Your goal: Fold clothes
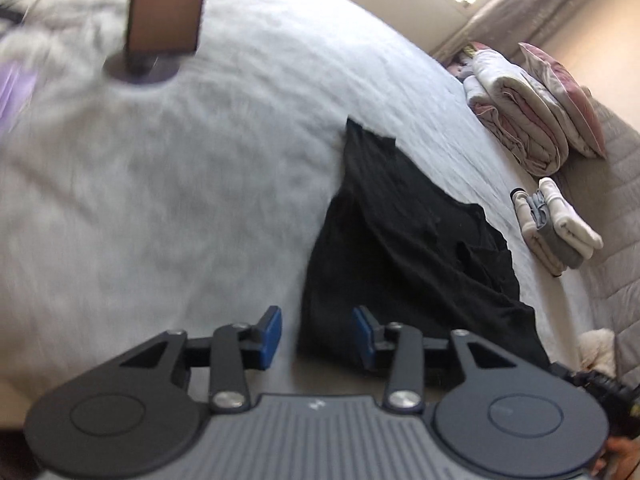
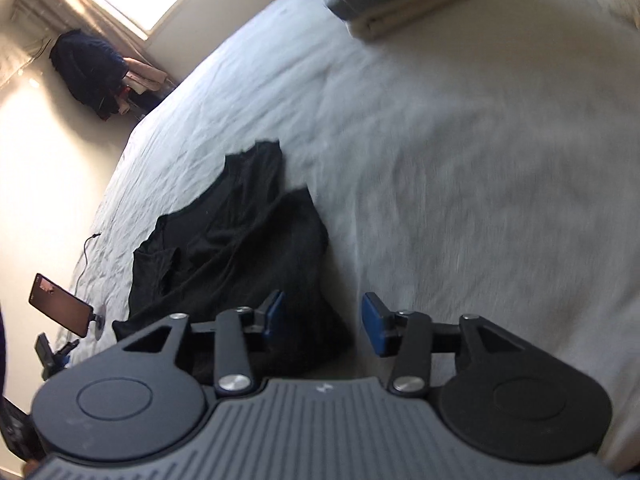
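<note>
- The left gripper (image 1: 316, 338) hangs over the near edge of the black garment (image 1: 404, 248), its blue pads spread with nothing between them; the garment's left border runs up from about six o'clock toward twelve in the left wrist view.
- The right gripper (image 2: 322, 326) is likewise spread and pinches nothing; the same garment (image 2: 236, 240) lies at ten o'clock from its fingertips, its near hem passing under the left pad.
- The garment rests on the pale bedsheet (image 1: 180, 200), already doubled lengthwise by the look of it, with a sleeve or strap end pointing to twelve o'clock (the folds are rumpled, so the exact layering is hard to read).
- My judgement: one fold is laid down and the next grip is due; to do it well, each gripper should take a near corner of the hem, pinching every layer at once; lift low, carry the hem toward the far end, and lay it square so the edges meet.
- Smooth the wrinkles at the middle first; otherwise they get locked in.
- Finished pieces sit apart: the folded stack (image 1: 556, 228) at three o'clock from the garment, well clear.
- A phone on a stand (image 2: 60, 310) is at nine o'clock in the right view; its screen is too small to read.
- No brand, label or legible writing shows anywhere; a small pale mark on each gripper body cannot be made out.
</note>
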Demonstrator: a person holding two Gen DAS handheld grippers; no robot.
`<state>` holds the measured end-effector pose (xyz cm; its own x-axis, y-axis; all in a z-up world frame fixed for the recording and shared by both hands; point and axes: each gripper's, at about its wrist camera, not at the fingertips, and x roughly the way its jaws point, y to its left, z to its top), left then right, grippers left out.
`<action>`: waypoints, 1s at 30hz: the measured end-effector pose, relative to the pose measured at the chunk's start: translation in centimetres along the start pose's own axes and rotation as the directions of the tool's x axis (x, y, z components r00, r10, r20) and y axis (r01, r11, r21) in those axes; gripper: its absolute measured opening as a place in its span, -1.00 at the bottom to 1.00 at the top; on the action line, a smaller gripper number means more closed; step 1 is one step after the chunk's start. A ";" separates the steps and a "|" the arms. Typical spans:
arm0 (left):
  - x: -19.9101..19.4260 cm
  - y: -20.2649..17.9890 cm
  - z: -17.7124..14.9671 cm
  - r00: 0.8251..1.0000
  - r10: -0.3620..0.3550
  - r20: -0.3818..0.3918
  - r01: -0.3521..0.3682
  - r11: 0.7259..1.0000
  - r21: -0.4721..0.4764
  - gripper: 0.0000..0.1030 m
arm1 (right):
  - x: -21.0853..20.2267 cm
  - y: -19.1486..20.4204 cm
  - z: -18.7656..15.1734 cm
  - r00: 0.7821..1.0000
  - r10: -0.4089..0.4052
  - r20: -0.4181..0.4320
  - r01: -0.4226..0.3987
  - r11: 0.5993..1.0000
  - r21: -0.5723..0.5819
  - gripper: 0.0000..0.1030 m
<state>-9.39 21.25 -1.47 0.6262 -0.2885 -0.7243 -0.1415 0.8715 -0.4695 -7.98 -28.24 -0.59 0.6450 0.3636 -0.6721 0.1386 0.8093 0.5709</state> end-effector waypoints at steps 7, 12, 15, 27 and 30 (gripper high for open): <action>3.3 -2.4 3.6 0.999 -0.019 0.027 0.017 0.997 0.076 0.04 | 2.8 2.1 2.8 1.000 0.004 0.029 -0.002 0.996 -0.094 -0.08; 5.2 -2.6 3.9 0.989 -0.057 0.138 0.038 0.990 0.133 0.03 | 5.3 3.5 2.6 0.994 0.017 0.108 0.018 0.949 -0.314 -0.08; 6.0 -2.0 3.7 0.985 -0.065 0.158 0.041 0.988 0.148 -0.04 | 6.4 3.9 2.5 0.992 0.058 0.113 -0.007 0.912 -0.409 -0.08; 7.6 -0.7 3.9 0.974 -0.136 0.178 0.103 0.977 0.184 -0.52 | 8.7 4.9 1.9 0.991 0.109 0.073 -0.042 0.790 -0.611 -0.13; 7.7 -0.3 3.8 0.974 -0.135 0.179 0.105 0.980 0.169 -0.81 | 9.4 4.7 1.6 0.993 0.090 0.074 -0.024 0.780 -0.625 -0.55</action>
<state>-1.60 20.28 -4.95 0.7669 -0.3280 -0.5516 0.0564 0.8906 -0.4512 -0.10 -21.76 -3.46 0.7084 0.4002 -0.5813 -0.3778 0.9108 0.1667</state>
